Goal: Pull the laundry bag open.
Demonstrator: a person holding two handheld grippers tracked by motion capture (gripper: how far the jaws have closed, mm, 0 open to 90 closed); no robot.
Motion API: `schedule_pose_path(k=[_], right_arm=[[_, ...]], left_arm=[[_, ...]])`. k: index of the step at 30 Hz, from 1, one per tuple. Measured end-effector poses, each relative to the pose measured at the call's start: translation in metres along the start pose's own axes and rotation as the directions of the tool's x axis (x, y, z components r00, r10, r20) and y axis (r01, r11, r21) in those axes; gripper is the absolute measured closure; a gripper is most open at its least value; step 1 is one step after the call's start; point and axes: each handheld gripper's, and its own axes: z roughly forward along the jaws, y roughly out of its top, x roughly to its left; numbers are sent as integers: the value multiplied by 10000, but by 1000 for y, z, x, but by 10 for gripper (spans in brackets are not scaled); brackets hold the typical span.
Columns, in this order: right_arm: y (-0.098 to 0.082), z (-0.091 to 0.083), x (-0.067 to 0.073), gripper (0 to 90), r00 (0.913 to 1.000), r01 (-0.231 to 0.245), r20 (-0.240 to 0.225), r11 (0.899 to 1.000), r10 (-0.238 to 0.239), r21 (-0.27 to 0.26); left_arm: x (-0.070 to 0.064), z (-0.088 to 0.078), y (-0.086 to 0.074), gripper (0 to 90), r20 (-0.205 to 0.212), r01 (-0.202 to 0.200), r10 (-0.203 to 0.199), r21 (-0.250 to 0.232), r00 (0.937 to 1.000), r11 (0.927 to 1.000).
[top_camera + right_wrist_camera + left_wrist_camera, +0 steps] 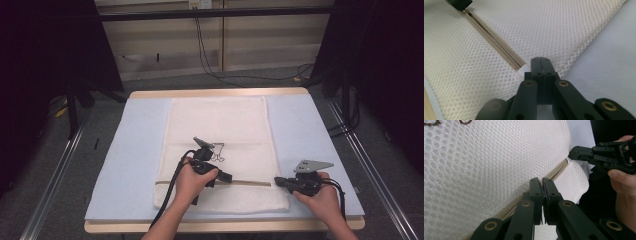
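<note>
Both jaws closed: left gripper (542, 182) on mesh bag's (220, 125) zipper (496, 50), right gripper (540, 61) at zipper's end.

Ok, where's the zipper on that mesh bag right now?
The zipper runs across the near part of the mesh bag in the high view, between the left gripper and the right gripper at its right end.
</note>
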Motion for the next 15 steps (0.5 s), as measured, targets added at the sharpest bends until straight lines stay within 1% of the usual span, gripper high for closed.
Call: schedule_pose_path(k=[2, 4, 9, 12, 13, 15], right_arm=[[0, 0, 0, 900, 10000, -12, 1, 10000, 12, -5], [0, 0, 0, 900, 10000, -26, -4, 10000, 26, -7], [0, 0, 0, 900, 10000, -20, -12, 10000, 20, -8], [0, 0, 0, 900, 10000, 5, -4, 10000, -5, -14], [0, 0, 0, 900, 10000, -1, -4, 10000, 1, -12], [0, 0, 0, 900, 10000, -15, 4, 10000, 15, -11]], left_arm=[[1, 0, 0, 874, 47, 0, 0, 18, 10000, 10000], [1, -1, 0, 874, -15, -92, 92, 42, 10000, 9999], [2, -3, -1, 874, -63, 11, -12, -45, 10000, 10000], [3, -5, -1, 874, -30, -83, 83, 34, 10000, 10000], [3, -4, -1, 874, -38, 47, -47, -15, 10000, 10000], [4, -3, -1, 874, -134, 28, -27, 35, 9999, 10000]])
